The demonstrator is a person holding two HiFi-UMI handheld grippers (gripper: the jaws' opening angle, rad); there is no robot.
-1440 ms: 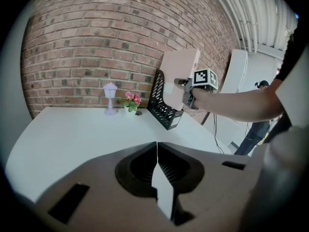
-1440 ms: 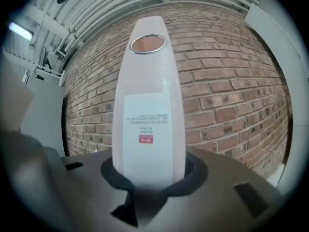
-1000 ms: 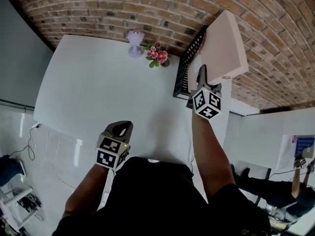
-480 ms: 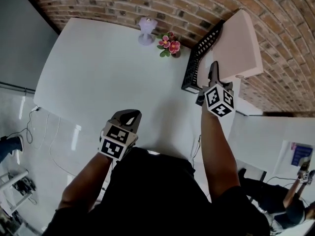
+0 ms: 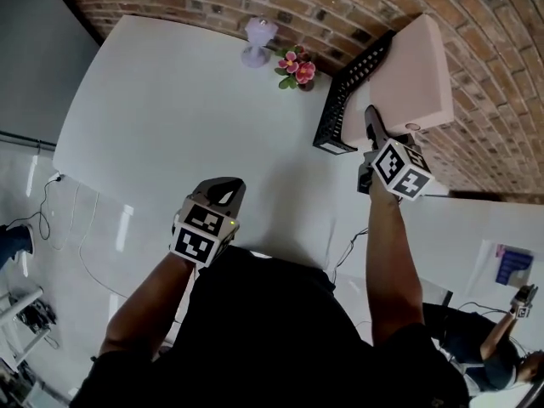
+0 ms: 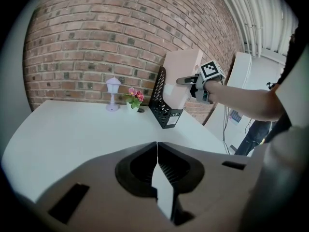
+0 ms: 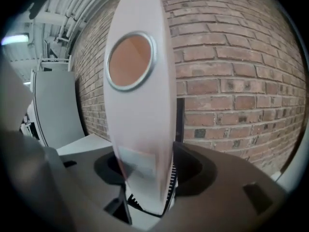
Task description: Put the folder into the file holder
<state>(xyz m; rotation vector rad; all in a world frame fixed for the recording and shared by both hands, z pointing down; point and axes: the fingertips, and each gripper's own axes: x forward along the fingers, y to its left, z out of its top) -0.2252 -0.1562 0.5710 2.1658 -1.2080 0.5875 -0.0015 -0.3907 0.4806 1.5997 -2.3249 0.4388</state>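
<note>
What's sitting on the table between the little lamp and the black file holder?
A small pot of pink flowers stands between the lamp and the black file holder, clearest in the head view.

Office-like workroom, bare brick wall [image 5: 212, 2], white table [image 5: 170, 109], black file holder [image 5: 342, 102], floor cables [image 5: 82, 246], exposed ceiling pipes [image 6: 256, 18]

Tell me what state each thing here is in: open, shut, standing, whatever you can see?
Thick pink rectangular folder: tilted, lower end inside the holder, the rest sticking out.
Black mesh file holder: upright on the white table, holding the folder.
Right hand-held gripper: jaws have just been opening, folder's spine between them, not pinched.
Left hand-held gripper: shut, empty.
Lilac table lamp: upright.
Potted pink flowers: upright.
</note>
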